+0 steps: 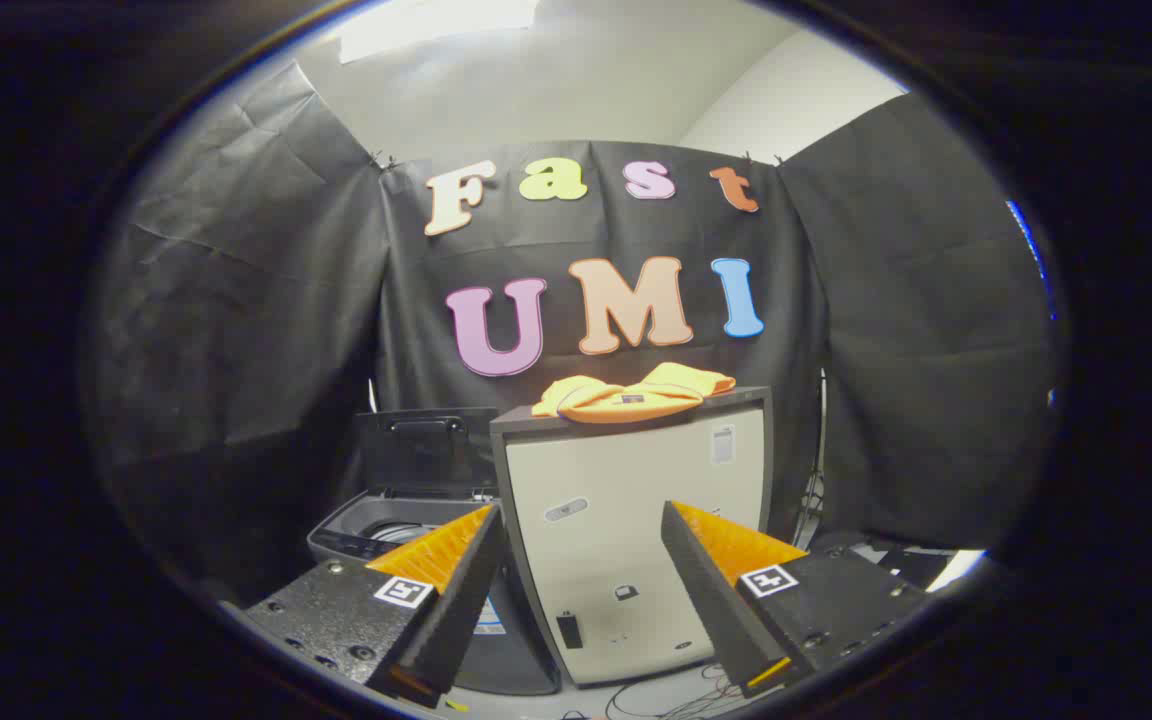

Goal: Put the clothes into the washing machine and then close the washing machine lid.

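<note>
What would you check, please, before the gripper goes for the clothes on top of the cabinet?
1. Gripper fingers spread and holding nothing: ok.
2. Orange clothes lying in reach on top of the white cabinet, beyond the fingers: ok, though part of the heap hangs slightly over the front edge.
3. Washing machine lid raised upright: ok.
4. Washing machine opening free to take the clothes: cannot tell, the left finger hides part of the drum.
5. Path from cabinet top down to the machine beside it: ok, nothing stands between them.
6. Cables on the floor below the cabinet kept away from the fingers: ok for now.
</note>
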The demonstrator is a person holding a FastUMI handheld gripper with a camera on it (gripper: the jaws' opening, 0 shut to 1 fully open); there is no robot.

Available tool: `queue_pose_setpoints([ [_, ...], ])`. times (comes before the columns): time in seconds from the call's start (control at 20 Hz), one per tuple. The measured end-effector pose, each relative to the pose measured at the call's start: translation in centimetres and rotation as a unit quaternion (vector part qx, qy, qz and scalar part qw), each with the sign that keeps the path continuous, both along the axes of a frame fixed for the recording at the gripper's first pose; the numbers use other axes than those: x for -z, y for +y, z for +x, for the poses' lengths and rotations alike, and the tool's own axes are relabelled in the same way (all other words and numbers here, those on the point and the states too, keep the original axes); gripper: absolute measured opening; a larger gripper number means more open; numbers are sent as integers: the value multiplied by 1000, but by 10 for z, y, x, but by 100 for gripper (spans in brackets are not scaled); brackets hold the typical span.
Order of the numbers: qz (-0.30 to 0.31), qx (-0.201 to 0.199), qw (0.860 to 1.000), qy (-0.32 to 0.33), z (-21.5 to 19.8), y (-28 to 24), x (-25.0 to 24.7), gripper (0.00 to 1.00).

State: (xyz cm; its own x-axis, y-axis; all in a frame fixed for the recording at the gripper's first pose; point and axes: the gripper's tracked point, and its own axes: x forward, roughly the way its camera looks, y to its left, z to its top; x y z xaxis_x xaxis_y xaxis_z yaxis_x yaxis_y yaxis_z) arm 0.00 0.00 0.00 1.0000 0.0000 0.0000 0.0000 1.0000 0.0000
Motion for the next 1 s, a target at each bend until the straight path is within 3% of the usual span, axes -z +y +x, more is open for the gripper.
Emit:
queue_pose_setpoints([
  [0.5, 13, -11, 1000, 14, 2, 11, 11, 96],
  [1.0, 28, -9, 1000, 7, 19, 9, -11, 96],
])
